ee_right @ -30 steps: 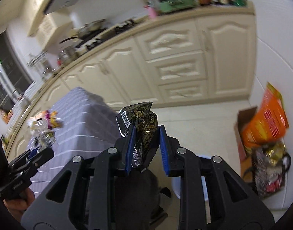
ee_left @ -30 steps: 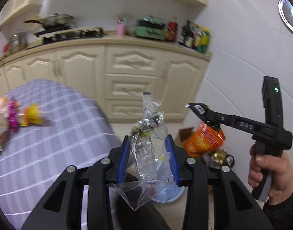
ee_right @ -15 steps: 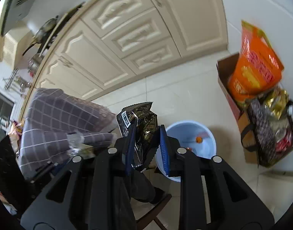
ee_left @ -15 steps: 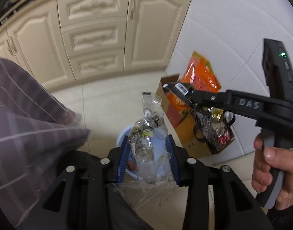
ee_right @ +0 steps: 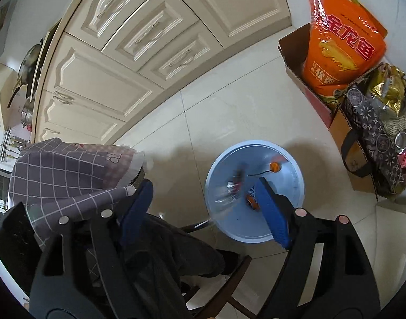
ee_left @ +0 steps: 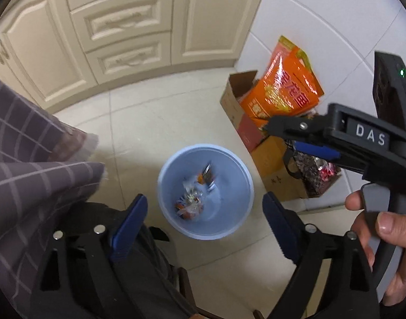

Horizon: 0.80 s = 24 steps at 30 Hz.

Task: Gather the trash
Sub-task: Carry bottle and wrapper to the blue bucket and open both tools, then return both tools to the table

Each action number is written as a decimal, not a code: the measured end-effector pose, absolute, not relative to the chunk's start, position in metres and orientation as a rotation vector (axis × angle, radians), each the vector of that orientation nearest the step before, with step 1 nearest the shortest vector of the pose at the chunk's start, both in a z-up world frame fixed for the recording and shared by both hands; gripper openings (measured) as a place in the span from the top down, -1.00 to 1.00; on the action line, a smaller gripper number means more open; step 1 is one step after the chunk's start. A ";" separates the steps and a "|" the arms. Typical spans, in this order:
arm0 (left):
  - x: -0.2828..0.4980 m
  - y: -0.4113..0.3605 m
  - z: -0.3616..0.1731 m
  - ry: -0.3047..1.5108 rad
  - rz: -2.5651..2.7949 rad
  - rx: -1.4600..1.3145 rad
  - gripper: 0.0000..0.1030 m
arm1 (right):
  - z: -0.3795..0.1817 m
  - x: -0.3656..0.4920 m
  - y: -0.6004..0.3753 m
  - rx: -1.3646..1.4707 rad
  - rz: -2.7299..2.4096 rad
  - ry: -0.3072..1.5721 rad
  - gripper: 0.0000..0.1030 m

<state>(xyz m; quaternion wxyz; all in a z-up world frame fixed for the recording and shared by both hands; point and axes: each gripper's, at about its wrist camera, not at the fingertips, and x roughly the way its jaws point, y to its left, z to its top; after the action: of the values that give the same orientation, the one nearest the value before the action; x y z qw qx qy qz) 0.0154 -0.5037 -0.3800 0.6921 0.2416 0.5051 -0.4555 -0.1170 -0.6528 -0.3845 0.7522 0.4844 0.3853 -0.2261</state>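
Note:
A pale blue bin (ee_left: pixel 203 146) stands on the floor tiles right under both grippers. My left gripper (ee_left: pixel 204 216) hovers over it, jaws opening wide, with nothing between the blue pads. A clear plastic wrapper (ee_left: pixel 191 199) and a dark snack wrapper (ee_left: pixel 208 176) lie inside the bin. In the right wrist view my right gripper (ee_right: pixel 203 202) is also opening and empty, over the bin (ee_right: pixel 256 142), where the wrappers (ee_right: pixel 233 186) show blurred as they fall. The right gripper (ee_left: pixel 282 137) also shows at the right of the left wrist view, held by a hand.
A cardboard box (ee_right: pixel 295 50) with an orange bag (ee_right: pixel 341 45) and a patterned tote bag (ee_right: pixel 372 138) of cans stand by the wall, right of the bin. Cream cabinets (ee_left: pixel 123 26) line the back. A grey checked tablecloth (ee_left: pixel 30 164) hangs at left; a chair with dark clothing (ee_right: pixel 163 255) is below.
Both grippers came down from table height to just over the bin and opened. The clear wrapper left the left jaws and the dark snack wrapper left the right jaws, both dropping into the bin.

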 end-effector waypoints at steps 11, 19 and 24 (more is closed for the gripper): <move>0.016 -0.478 -0.314 0.981 -0.982 0.462 -0.69 | -0.343 -0.119 -0.643 0.979 -0.543 0.808 -0.88; 0.007 -0.455 -0.251 0.852 -0.992 0.405 -0.69 | -0.283 -0.107 -0.629 0.898 -0.513 0.725 -0.88; 0.004 -0.436 -0.211 0.762 -0.982 0.360 -0.74 | -0.241 -0.096 -0.615 0.838 -0.473 0.667 -0.88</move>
<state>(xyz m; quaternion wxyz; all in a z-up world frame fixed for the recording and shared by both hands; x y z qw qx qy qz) 0.0040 -0.4357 -0.2111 0.7978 0.1679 0.3548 -0.4576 -0.0964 -0.6149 -0.2410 0.8335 0.3953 0.3147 -0.2234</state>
